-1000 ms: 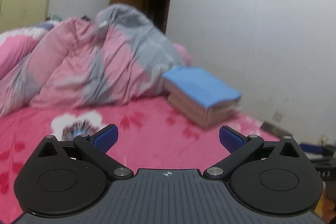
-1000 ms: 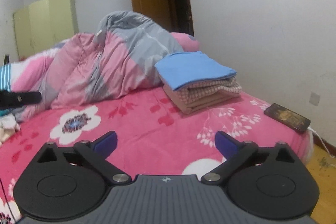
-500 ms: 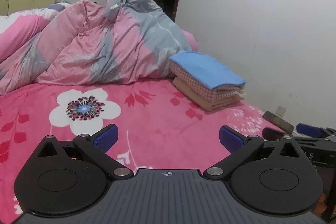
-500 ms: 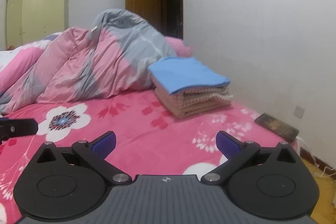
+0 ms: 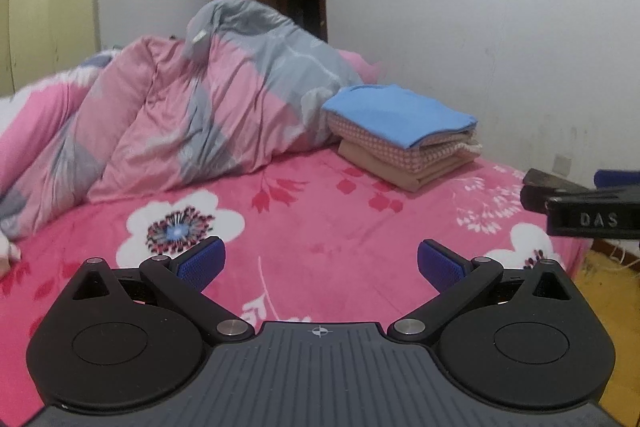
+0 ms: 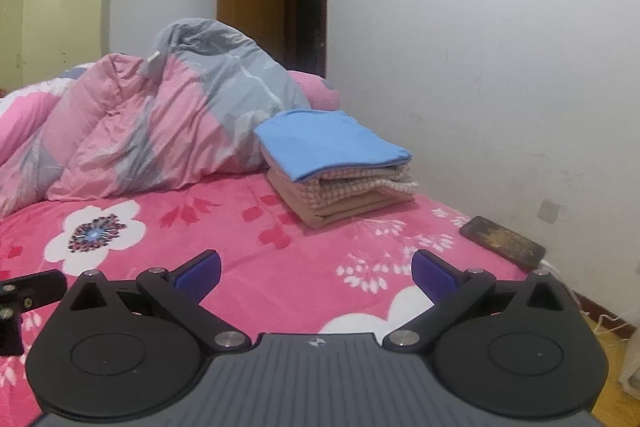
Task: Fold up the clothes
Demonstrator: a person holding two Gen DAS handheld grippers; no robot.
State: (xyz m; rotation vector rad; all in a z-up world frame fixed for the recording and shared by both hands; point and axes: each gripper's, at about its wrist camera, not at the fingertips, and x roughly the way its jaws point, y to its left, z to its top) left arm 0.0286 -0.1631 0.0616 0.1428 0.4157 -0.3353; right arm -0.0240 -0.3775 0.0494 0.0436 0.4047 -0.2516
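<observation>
A stack of folded clothes (image 5: 404, 135) (image 6: 336, 167) lies on the pink flowered bed, blue piece on top, checked and tan ones beneath. My left gripper (image 5: 320, 263) hovers over the bedspread well short of the stack, open, nothing between its blue pads (image 5: 202, 263). My right gripper (image 6: 316, 273) is likewise open and empty, facing the stack from the near side. The right gripper's black body (image 5: 588, 211) shows at the right edge of the left wrist view; the left one's edge (image 6: 24, 291) shows at the left of the right wrist view.
A crumpled pink and grey duvet (image 5: 192, 119) (image 6: 160, 123) is heaped behind the stack. A dark phone (image 6: 502, 241) lies at the bed's right edge by the wall. The pink bedspread (image 5: 320, 211) spreads between grippers and stack. A wardrobe and open door stand behind.
Both cameras have swung and steadied; the stack now sits right of centre in the left wrist view. Both grippers stayed open and empty.
</observation>
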